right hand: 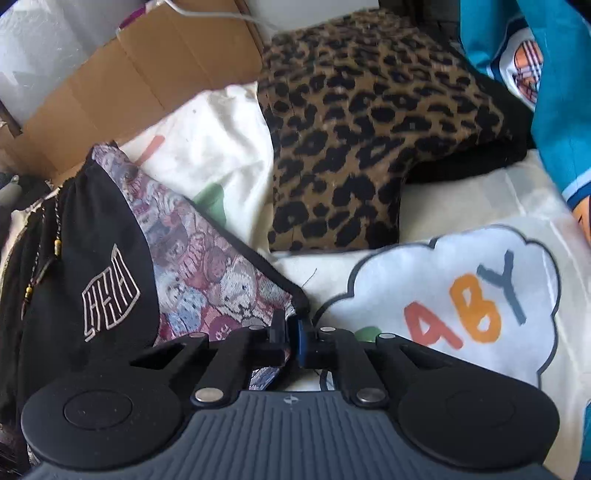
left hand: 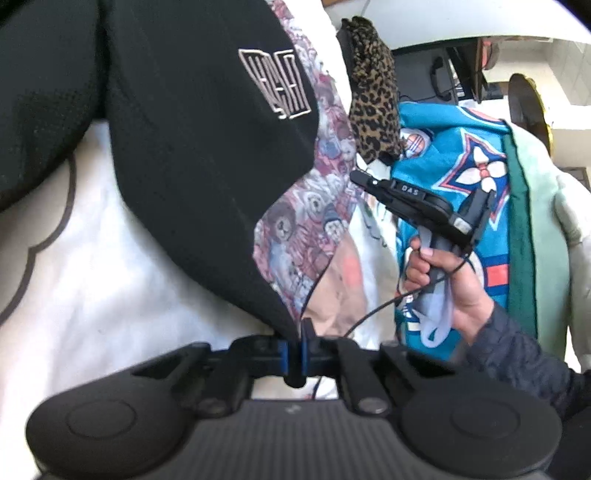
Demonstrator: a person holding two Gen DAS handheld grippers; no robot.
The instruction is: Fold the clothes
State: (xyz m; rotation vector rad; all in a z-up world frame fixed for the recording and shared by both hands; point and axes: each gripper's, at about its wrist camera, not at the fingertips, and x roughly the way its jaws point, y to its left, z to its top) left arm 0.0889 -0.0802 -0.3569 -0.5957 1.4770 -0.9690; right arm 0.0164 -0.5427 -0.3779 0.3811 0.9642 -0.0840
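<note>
Both jaws are clamped on corners of the black shorts (left hand: pixel 177 155): your left gripper (left hand: pixel 295 354) pinches the hem at bottom centre, your right gripper (right hand: pixel 291 332) the bear-print lining's corner. Either thin pinch could slip if you pull them apart, dropping the shorts onto the cream bedding (right hand: pixel 461 206). At the left view's right side, your hand (left hand: pixel 439 273) holds its gripper tilted upward.

Both tools (left hand: pixel 295 354) (right hand: pixel 291 338) (jaws together) clamped.

Brown cardboard box (right hand: pixel 147 74), white cord (right hand: pixel 207 13) across it, possibly a desk (left hand: pixel 480 22) behind
</note>
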